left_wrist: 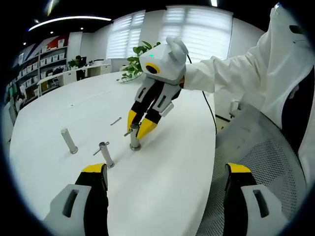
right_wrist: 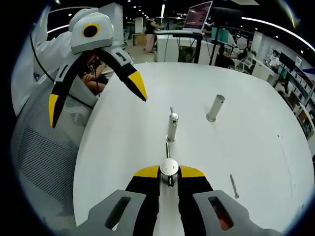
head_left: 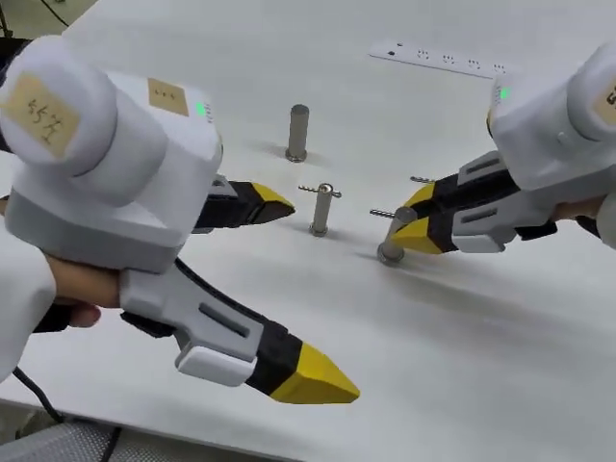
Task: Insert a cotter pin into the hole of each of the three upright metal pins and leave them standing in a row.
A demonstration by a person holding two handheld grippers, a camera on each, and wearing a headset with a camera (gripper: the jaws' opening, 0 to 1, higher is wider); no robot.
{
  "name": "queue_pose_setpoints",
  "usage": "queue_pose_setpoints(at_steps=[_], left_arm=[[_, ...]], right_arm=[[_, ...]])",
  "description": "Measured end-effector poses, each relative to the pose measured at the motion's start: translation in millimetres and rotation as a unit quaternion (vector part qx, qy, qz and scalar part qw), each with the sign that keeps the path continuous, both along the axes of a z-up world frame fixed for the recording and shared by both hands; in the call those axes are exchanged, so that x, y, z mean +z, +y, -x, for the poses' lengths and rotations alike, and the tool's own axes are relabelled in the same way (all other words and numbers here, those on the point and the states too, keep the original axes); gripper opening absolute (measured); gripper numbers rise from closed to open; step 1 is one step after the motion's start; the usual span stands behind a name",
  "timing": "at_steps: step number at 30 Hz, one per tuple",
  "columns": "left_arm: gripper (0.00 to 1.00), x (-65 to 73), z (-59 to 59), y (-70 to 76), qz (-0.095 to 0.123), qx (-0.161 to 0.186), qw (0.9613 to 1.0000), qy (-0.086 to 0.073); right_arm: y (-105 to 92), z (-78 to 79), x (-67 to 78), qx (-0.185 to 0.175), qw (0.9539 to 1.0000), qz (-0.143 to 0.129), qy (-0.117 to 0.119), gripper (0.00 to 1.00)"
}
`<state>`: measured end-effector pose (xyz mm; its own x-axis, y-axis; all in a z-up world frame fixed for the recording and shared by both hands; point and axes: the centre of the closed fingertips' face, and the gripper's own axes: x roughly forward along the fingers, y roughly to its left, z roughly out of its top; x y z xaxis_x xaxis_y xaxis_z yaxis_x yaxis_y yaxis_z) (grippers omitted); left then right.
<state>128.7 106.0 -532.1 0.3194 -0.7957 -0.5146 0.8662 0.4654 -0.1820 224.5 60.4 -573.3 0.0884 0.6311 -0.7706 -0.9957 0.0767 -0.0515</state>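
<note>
Fitting the second cotter (head_left: 380, 213), one pin to go.
Left gripper (head_left: 308, 294) is hanging wide open; right gripper (head_left: 408, 221) is clamping the near pin (head_left: 390, 248), cotter apparently poking through; middle pin (head_left: 321, 210) is carrying one; far pin (head_left: 297, 133) is standing bare, needing the loose cotter (head_left: 421, 180).

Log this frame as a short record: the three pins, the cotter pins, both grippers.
far pin: upright, nothing through it
middle pin: upright, cotter pin through its top
near pin: upright, second cotter pin apparently through it
loose cotter pin: lying on the table
left gripper: jaws open, holding nothing
right gripper: jaws shut on near pin
</note>
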Motion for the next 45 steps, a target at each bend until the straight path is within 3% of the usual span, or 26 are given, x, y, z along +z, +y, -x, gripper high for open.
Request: queue_pose_setpoints(at_steps=[5, 8, 19, 38, 43, 45], left_arm=[[0.99, -3.5, -6.9, 13.6, -0.004, 0.032, 0.9995, 0.004], [0.99, -3.3, -4.5, 13.4, -0.011, 0.033, 0.9994, 0.005], [0.98, 0.3, -4.1, 10.7, -0.004, 0.039, 0.9992, 0.011], [0.96, -3.1, -1.5, 15.0, -0.018, 0.040, 0.9988, 0.022], [0.97, -4.0, -5.3, 20.2, -0.022, 0.051, 0.9982, 0.022], [0.97, -2.2, -7.5, 21.5, -0.020, 0.056, 0.9980, 0.020]], right_arm=[[2.3, -7.1, -2.1, 0.003, 1.0000, 0.002, 0.000, 0.08], [1.2, -11.3, -3.2, 0.005, 1.0000, 0.006, -0.002, 0.08], [-2.3, -13.7, -3.3, 0.000, 0.9998, -0.006, 0.020, 0.08], [-0.8, -11.1, -2.2, 0.015, 0.9996, -0.015, 0.020, 0.09], [1.2, -8.3, 3.6, 0.008, 0.9996, -0.022, 0.017, 0.25], [0.6, -7.7, 10.7, -0.001, 0.9994, -0.032, 0.011, 0.27]])
